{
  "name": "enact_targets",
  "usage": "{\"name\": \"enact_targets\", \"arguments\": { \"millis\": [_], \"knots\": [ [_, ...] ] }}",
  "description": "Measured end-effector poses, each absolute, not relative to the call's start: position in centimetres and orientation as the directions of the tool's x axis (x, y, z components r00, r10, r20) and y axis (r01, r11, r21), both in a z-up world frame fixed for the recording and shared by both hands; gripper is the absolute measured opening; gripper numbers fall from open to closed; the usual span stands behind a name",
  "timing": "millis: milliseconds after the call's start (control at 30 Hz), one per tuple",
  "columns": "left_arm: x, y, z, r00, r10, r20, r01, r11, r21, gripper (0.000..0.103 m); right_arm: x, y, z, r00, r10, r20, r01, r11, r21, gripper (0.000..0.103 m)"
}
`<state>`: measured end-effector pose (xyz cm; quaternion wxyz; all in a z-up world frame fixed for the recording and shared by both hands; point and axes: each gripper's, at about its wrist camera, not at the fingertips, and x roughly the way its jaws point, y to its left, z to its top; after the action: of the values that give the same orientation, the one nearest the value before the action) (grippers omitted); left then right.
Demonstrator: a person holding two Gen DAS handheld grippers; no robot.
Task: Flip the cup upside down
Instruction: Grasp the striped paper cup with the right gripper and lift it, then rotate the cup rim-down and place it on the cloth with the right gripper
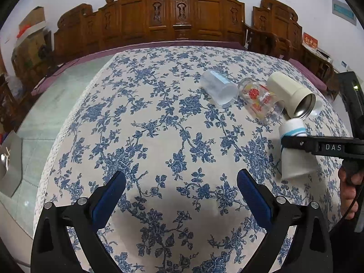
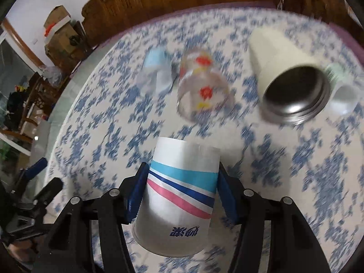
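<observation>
The right gripper (image 2: 179, 195) is clamped on the striped paper cup (image 2: 179, 193), held rim-down between its fingers above the bench (image 2: 318, 182). Beyond it lie a glass (image 2: 202, 86) and a cream flask (image 2: 284, 77). The left gripper (image 1: 180, 188) stands apart, holding nothing.

Paper cup (image 2: 182, 188) between the gripper pads: white with cyan, navy and pink stripes. Beyond it, tablecloth (image 1: 159, 125): cream, blue floral print. Pads (image 2: 136, 193): blue.
</observation>
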<state>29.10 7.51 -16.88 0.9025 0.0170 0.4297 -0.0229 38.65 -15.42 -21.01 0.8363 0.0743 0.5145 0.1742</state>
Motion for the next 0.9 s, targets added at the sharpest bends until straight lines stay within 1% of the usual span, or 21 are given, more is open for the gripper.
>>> {"name": "enact_targets", "arguments": {
  "millis": [100, 200, 333, 433, 533, 667, 733, 833, 900],
  "knots": [
    [29.1, 7.4, -17.0, 0.628, -0.026, -0.778, 0.057, 0.998, 0.013, 0.094, 38.6, -15.6, -20.5, 0.488, 0.32, -0.812, -0.224, 0.945, 0.238, 0.061],
    [29.1, 7.4, -17.0, 0.628, -0.026, -0.778, 0.059, 0.998, 0.014, 0.094, 38.3, -15.1, -19.8, 0.586, 0.241, -0.774, -0.229, 0.965, 0.127, 0.061],
    [29.1, 7.3, -17.1, 0.627, -0.025, -0.778, 0.062, 0.998, 0.018, 0.094, 37.4, -14.1, -20.3, 0.649, 0.149, -0.746, -0.24, 0.971, -0.016, 0.061],
    [29.1, 7.3, -17.1, 0.628, -0.025, -0.778, 0.062, 0.998, 0.018, 0.094, 36.0, -13.5, -20.4, 0.696, 0.115, -0.709, -0.246, 0.965, -0.086, 0.061],
    [29.1, 7.3, -17.1, 0.628, -0.026, -0.778, 0.062, 0.998, 0.017, 0.094, 34.6, -13.4, -20.5, 0.716, 0.108, -0.689, -0.246, 0.964, -0.104, 0.061],
    [29.0, 7.2, -17.0, 0.631, -0.028, -0.776, 0.065, 0.998, 0.017, 0.094, 33.2, -13.4, -20.7, 0.706, 0.12, -0.698, -0.256, 0.962, -0.093, 0.061],
    [28.9, 7.1, -16.9, 0.634, -0.029, -0.773, 0.067, 0.998, 0.018, 0.094, 32.8, -13.6, -20.7, 0.687, 0.14, -0.713, -0.257, 0.965, -0.058, 0.062],
    [28.8, 6.9, -16.8, 0.637, -0.029, -0.771, 0.069, 0.997, 0.02, 0.094, 32.3, -14.1, -20.5, 0.669, 0.18, -0.721, -0.254, 0.967, 0.006, 0.074],
    [28.7, 6.7, -16.7, 0.642, -0.031, -0.766, 0.069, 0.997, 0.018, 0.094, 32.0, -14.4, -20.3, 0.665, 0.198, -0.721, -0.249, 0.968, 0.036, 0.077]
  ]
}}
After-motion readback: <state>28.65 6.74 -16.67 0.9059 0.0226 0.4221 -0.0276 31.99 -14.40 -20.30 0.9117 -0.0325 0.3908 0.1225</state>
